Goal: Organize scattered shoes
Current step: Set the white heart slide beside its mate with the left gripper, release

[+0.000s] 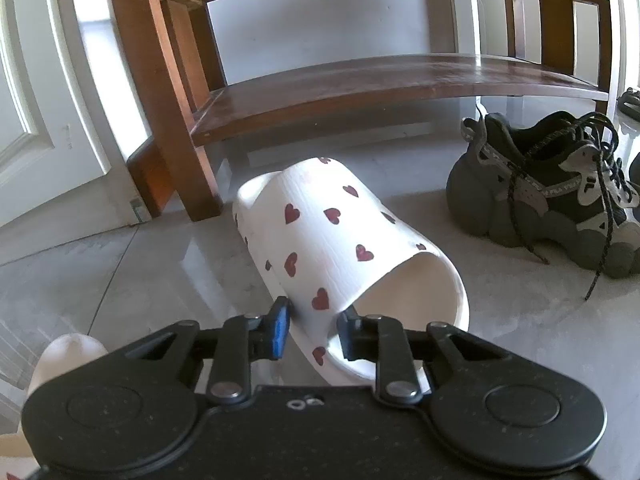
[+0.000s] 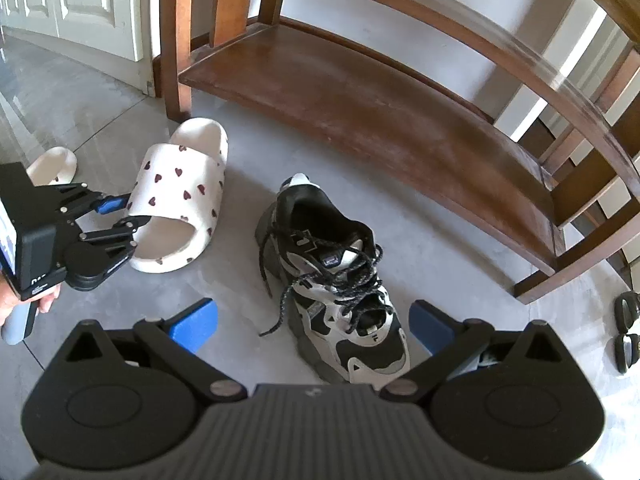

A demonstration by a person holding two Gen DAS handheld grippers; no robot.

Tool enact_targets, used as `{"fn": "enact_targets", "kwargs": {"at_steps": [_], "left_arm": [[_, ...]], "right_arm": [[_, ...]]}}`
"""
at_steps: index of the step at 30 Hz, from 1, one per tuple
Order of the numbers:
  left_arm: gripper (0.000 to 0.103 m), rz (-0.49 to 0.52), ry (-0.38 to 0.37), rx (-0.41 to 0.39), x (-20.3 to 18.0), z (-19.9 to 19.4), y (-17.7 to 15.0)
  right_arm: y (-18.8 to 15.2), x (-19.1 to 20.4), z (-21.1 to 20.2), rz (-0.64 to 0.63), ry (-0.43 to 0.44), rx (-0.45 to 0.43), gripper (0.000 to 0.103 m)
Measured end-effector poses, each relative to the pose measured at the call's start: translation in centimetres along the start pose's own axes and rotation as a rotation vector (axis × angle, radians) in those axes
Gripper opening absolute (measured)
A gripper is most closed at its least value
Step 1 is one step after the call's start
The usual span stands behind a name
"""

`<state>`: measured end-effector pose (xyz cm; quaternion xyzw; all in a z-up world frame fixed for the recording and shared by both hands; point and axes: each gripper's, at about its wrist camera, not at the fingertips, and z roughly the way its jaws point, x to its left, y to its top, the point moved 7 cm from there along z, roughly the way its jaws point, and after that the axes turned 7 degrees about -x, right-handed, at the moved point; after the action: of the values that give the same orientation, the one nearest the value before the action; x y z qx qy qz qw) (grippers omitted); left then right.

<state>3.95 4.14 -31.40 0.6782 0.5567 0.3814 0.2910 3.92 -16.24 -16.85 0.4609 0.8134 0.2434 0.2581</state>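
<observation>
Left wrist view: the left gripper (image 1: 310, 328) has its blue-padded fingers (image 1: 280, 326) set on either side of the strap edge of the white heart-print slide (image 1: 332, 240); whether they press it cannot be told. The slide lies on the grey tiled floor (image 1: 120, 264), running from 6 o'clock up toward 12, its far end near the wooden bench's leg (image 1: 176, 128). At 3 o'clock stands a black-and-grey Fila sneaker (image 1: 552, 196), laces loose. A second white slide (image 1: 68, 356) peeks out at 8 o'clock.

Right wrist view: the right gripper (image 2: 314, 330) hovers with fingers wide apart, holding nothing, over the sneaker (image 2: 340, 288) at centre. The heart-print slide (image 2: 180, 196) sits at 10 o'clock, the left gripper (image 2: 116, 216) at its open end. The other slide (image 2: 52, 166) lies at 9 o'clock, and the bench's lower shelf (image 2: 360, 96) spans 12 to 3 o'clock. A hand (image 2: 24, 300) grips the left handle.
</observation>
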Motion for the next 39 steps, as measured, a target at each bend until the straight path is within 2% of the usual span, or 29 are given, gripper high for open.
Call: {"fn": "enact_targets", "kwargs": {"at_steps": [9,16,23,30,33,36,39], "left_arm": [[0.021,0.023,-0.036,0.008,-0.3,-3.9,-2.3],[0.021,0.023,-0.080,0.048,0.1,-9.2,-5.4],[0.021,0.056,-0.112,0.087,0.5,-12.1,-7.1],[0.021,0.008,-0.075,0.112,2.3,-13.6,-8.2],[0.028,-0.011,-0.081,0.121,3.1,-14.2,-8.4],[0.029,-0.025,-0.074,0.117,3.9,-15.0,-8.5],[0.030,-0.071,-0.031,0.127,5.7,-15.7,-8.9]], "right_arm": [[0.3,0.9,-0.6,-0.038,0.013,-0.024,0.102],[0.6,1.5,-0.7,-0.055,0.021,-0.035,0.102],[1.1,2.1,-0.6,-0.066,0.030,-0.045,0.102],[1.1,2.6,-0.2,-0.075,0.038,-0.040,0.102],[1.1,2.8,-0.1,-0.081,0.041,-0.039,0.102],[1.3,3.0,0.0,-0.083,0.044,-0.045,0.102],[1.5,3.3,0.0,-0.086,0.050,-0.051,0.102]]}}
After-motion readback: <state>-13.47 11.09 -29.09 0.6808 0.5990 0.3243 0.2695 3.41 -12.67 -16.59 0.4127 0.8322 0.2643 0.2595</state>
